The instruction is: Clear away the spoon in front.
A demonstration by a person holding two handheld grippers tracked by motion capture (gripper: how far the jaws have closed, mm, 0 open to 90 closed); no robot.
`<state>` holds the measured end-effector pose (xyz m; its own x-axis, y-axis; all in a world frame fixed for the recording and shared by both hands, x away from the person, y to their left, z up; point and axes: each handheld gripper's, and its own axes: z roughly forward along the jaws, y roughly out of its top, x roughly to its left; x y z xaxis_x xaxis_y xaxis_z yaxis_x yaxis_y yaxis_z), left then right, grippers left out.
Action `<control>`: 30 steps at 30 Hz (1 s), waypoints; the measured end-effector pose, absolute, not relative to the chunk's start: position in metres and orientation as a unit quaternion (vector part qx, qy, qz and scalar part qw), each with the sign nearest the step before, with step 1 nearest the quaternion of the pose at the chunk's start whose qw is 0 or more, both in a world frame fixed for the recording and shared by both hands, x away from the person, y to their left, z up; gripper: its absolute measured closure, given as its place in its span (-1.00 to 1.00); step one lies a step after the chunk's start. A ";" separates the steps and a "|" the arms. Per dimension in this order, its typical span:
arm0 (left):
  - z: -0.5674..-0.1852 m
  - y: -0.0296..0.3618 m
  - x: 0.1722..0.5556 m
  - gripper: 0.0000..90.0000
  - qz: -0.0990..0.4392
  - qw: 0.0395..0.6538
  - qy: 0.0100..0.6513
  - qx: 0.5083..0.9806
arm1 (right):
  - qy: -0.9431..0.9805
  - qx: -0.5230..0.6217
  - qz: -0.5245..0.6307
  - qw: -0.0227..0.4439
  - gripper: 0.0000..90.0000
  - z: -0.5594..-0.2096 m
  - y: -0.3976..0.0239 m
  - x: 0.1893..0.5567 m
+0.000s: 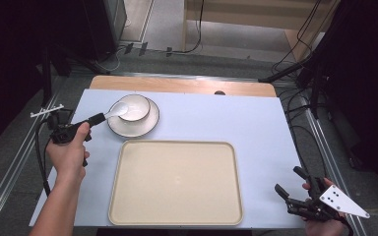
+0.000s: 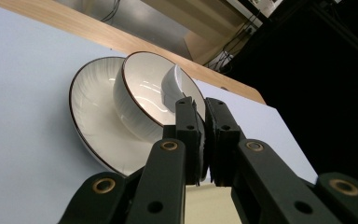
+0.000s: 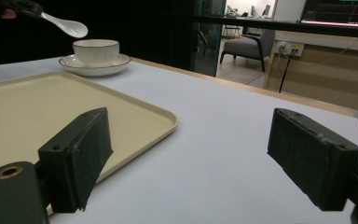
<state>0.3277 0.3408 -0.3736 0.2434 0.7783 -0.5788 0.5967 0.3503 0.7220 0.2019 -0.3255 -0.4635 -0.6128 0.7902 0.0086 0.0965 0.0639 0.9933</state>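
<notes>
Glossy white ceramic bowl (image 2: pixel 142 95), saucer (image 2: pixel 93 126) and spoon (image 3: pixel 67 25); matt beige plastic tray (image 1: pixel 174 182); wooden table edge (image 1: pixel 182 86).

Pale blue table (image 1: pixel 256 128) with beige tray (image 1: pixel 174 216) and saucer (image 1: pixel 128 130).

light: even overhead, dim surroundings | glare: bowl (image 2: pixel 144 93) glaze | blur: slight

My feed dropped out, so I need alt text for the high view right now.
The left claw holds a white spoon by its handle over a white bowl standing on a saucer. An empty beige tray lies nearer on the pale blue table, and the right claw waits open at the table's near right corner.
</notes>
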 end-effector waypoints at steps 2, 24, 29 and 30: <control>-0.375 0.340 0.324 0.91 0.086 0.551 0.609 0.565 | 0.669 0.331 0.598 0.291 -0.69 -0.463 -0.326 0.202; -0.379 0.335 0.274 0.91 0.105 0.566 0.593 0.564 | 0.669 0.329 0.600 0.291 -0.69 -0.462 -0.325 0.200; -0.380 0.332 0.264 0.91 0.110 0.566 0.590 0.566 | 0.669 0.328 0.600 0.292 -0.69 -0.461 -0.324 0.200; -0.381 0.331 0.258 0.91 0.109 0.570 0.588 0.563 | 0.669 0.328 0.599 0.292 -0.69 -0.461 -0.324 0.200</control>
